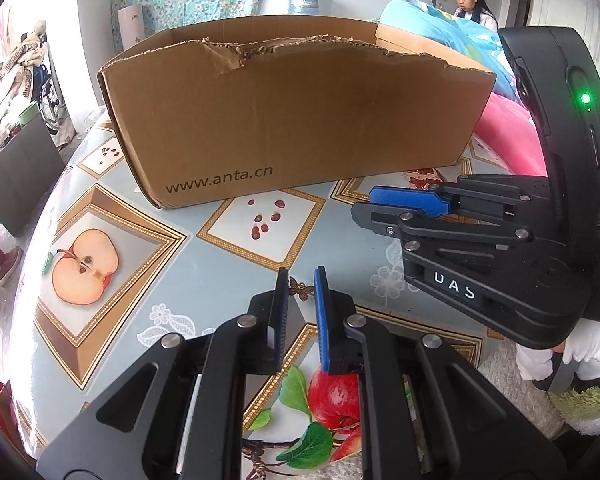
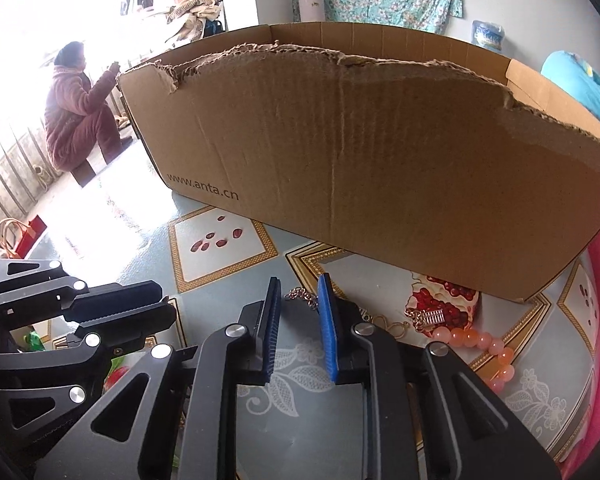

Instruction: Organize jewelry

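The jewelry lay on the patterned tablecloth (image 2: 220,400) just ahead of the right gripper (image 2: 298,320): a rose-gold chain (image 2: 302,296) ran across the narrow gap between its blue pads (image 2: 327,328), a second chain with a small barred pendant (image 2: 430,317) trailed to the right, and an orange bead bracelet (image 2: 484,346) curved beside that. The right fingers stood narrow, yet whether the pads actually pinched the chain could not be told; it seemed to rest on the cloth past the tips. The left gripper (image 1: 302,312) hung nearly closed and empty over the cloth, a small butterfly-shaped mark or charm (image 1: 301,290) showing between its tips; which it was, I could not tell. Beyond both stood the torn cardboard box (image 2: 380,168), well behind the pieces; its inside was hidden from both views. Judged from this, the sorting was barely begun: every visible piece sat loose on the table, and lifting and placing each, presumably into the box, remained
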The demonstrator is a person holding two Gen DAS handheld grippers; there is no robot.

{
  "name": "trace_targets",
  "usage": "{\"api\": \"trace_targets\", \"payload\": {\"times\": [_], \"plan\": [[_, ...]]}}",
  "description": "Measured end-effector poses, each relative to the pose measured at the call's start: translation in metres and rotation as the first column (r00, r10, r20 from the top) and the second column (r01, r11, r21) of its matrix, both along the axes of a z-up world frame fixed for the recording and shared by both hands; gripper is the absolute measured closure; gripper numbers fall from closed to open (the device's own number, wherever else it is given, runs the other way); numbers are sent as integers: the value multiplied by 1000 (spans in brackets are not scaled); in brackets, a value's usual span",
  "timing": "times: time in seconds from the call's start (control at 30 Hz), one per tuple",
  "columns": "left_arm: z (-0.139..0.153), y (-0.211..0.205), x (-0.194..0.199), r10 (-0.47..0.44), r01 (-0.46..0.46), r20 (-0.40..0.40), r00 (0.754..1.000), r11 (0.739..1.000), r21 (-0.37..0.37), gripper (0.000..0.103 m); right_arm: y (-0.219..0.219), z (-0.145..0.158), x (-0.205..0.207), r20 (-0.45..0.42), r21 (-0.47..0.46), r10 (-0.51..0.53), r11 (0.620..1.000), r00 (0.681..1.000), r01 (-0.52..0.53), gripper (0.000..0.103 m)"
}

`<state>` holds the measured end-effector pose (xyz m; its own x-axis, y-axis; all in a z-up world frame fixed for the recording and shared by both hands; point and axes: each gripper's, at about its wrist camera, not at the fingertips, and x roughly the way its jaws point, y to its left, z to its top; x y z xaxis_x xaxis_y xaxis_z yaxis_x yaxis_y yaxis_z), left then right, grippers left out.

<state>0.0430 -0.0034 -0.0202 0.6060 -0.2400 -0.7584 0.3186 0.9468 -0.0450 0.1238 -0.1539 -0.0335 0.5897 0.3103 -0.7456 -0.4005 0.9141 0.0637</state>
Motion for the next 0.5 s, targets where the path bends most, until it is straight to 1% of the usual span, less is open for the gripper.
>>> {"api": "trace_targets", "payload": {"times": [0.2, 0.37, 0.5], "plan": [[0, 1, 1, 4, -4, 0, 1000, 1000, -3, 91, 5, -2, 0, 19, -8, 20, 1000, 1000, -20, 98], [2, 1, -1, 6, -6, 11, 1000, 1000, 1, 91, -8, -4, 6, -36, 89, 5, 996, 999, -2, 99], [5, 0, -4, 9, -9, 20, 1000, 1000, 3, 91, -23, -2, 6, -59, 159, -11, 987, 998, 20, 100]]}}
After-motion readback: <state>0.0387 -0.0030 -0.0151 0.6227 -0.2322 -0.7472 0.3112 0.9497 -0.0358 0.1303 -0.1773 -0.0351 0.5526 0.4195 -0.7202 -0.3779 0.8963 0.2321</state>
